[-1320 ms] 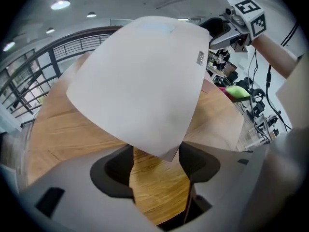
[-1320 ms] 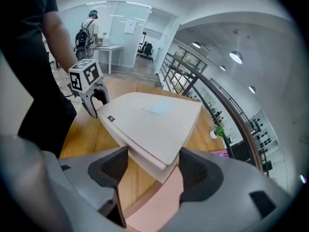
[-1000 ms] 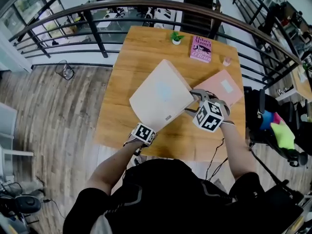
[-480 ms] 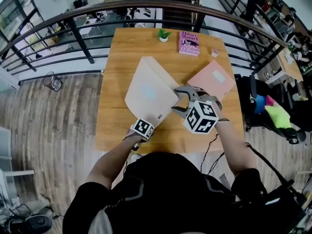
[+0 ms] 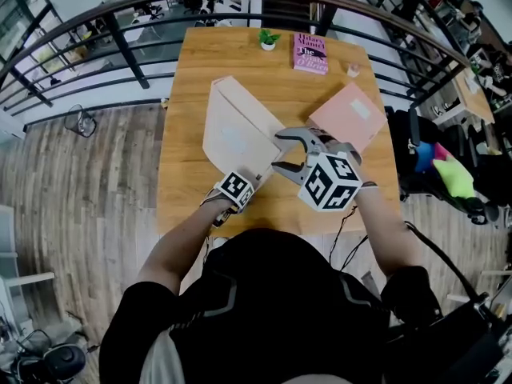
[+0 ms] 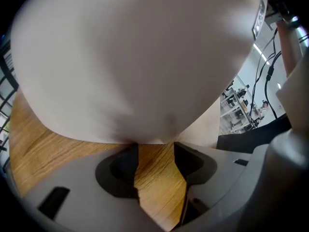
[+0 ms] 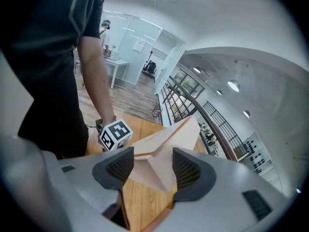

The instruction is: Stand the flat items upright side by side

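A large white flat item (image 5: pixel 236 130) stands tilted up on the wooden table (image 5: pixel 188 190), its broad face filling the left gripper view (image 6: pixel 135 57). My left gripper (image 5: pixel 246 176) sits under its near corner. The left gripper's (image 6: pixel 155 146) jaws have just been closing. They still stand apart with only table showing between them, and the item lies across their tips. My right gripper (image 5: pixel 278 152) hangs open just right of the item, not touching it. Its jaws (image 7: pixel 153 158) have also been closing, with nothing between them; the white item (image 7: pixel 169 137) shows beyond. A pink flat item (image 5: pixel 350 115) lies flat to the right.
A purple book (image 5: pixel 310 53) and a small potted plant (image 5: pixel 268 38) sit at the table's far edge. A dark metal railing (image 5: pixel 120 50) curves behind the table. A black cart with colourful things (image 5: pixel 440 174) stands by the table's right side.
My right gripper has drawn back from the white item's right edge, toward me and upward. The white item has tipped up steeper. The left gripper stays at the near corner.
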`<action>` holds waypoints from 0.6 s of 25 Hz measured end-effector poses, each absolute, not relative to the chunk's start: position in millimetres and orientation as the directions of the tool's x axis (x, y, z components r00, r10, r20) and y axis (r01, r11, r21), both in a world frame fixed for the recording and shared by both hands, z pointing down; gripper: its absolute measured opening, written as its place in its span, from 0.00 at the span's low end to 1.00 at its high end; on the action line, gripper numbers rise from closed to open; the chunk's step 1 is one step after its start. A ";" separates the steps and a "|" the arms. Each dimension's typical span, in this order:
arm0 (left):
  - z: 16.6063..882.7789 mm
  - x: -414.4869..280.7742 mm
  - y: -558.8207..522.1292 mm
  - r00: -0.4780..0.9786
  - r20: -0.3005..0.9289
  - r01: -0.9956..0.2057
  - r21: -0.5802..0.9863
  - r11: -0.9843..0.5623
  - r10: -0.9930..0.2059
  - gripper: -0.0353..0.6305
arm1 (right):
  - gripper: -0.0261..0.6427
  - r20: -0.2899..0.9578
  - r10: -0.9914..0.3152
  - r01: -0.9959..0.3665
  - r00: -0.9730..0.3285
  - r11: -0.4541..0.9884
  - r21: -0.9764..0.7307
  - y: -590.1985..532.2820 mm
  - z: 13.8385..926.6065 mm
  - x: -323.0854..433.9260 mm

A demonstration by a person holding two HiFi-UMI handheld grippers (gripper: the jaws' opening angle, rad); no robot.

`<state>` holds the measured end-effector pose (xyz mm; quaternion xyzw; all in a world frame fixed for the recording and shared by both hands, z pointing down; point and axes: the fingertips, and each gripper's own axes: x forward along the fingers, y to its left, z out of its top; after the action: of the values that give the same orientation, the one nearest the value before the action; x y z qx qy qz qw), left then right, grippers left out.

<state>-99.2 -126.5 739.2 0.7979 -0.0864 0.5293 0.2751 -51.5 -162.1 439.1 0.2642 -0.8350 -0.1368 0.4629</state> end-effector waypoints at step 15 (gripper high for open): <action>685.9 -95.4 -161.5 0.594 0.789 -0.510 0.217 -0.832 -0.158 0.42 | 0.39 0.653 -0.516 -0.165 -0.554 0.837 0.521 -157.0 432.3 -103.0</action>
<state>-95.4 -161.5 685.9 0.8662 -0.1928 0.4074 0.2159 -103.0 -157.0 432.3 0.1985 -0.8575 -0.2047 0.4283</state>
